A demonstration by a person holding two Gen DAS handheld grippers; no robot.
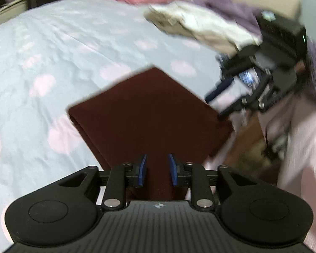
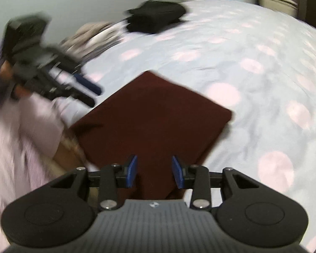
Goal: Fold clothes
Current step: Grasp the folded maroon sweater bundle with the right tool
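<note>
The dark red cloth [image 1: 147,113] lies as a flat folded rectangle near the bed's [image 1: 52,63] near edge, edges squared, probably so it stays tidy. Left tool [image 1: 157,169] and right tool [image 2: 154,171] hover over it, both released, holding nothing.

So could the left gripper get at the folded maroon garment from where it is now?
Probably yes: the left gripper is open with the maroon garment right ahead of its fingers, lying flat on the bedspread, nothing between them.
</note>
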